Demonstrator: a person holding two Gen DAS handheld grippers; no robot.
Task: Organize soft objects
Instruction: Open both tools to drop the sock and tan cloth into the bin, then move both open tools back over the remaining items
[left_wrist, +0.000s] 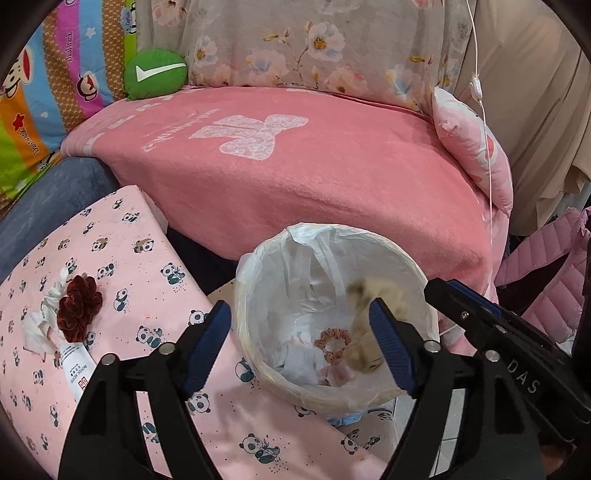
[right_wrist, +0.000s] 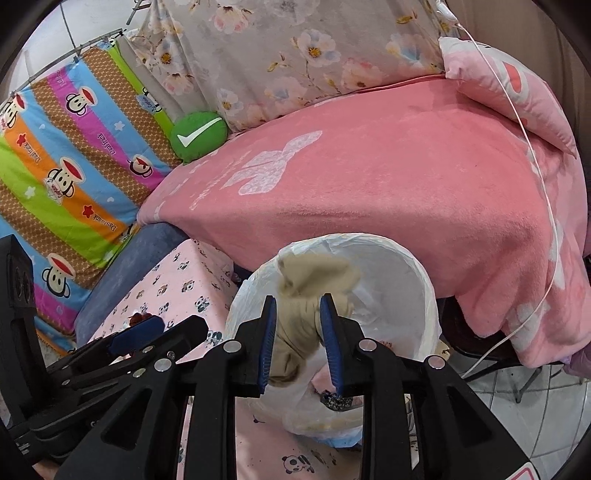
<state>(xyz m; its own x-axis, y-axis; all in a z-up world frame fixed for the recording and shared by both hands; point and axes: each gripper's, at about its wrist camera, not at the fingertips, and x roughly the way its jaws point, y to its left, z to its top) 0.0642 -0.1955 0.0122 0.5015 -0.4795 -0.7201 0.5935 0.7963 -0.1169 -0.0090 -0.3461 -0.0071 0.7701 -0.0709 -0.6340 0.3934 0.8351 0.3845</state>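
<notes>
1. While the right gripper (right_wrist: 298, 325) hangs over the mouth of the lined bin (right_wrist: 417, 266), its jaws stand narrowly apart with a beige cloth (right_wrist: 314, 277) bunched between them; whether the pads (right_wrist: 269, 332) are pinching it or have just let go, I cannot tell, since the cloth looks blurred in the left wrist view.
2. The left gripper (left_wrist: 295, 343) is wide open and holds nothing; it points at the bin from about 7 o'clock of its rim.
3. The beige cloth looks light, limp and crumpled. I judge it will sag and fold wherever it is taken, so a pinch on a thick bunched fold should serve better than one on a loose edge.
4. At 9 o'clock of the bin, on the panda-print cushion (left_wrist: 155, 258), lies a dark red scrunchie (left_wrist: 79, 306) touching a crumpled white tissue (left_wrist: 38, 325). The scrunchie is springy and light; its puffed ring should be easy to nip across. The tissue tears easily.
5. Count: one beige cloth, one dark red scrunchie, one white tissue, one white tube (left_wrist: 75, 373) beside them, one small patterned scrunchie (left_wrist: 330, 343) inside the bin among pale fabric I cannot count.
</notes>
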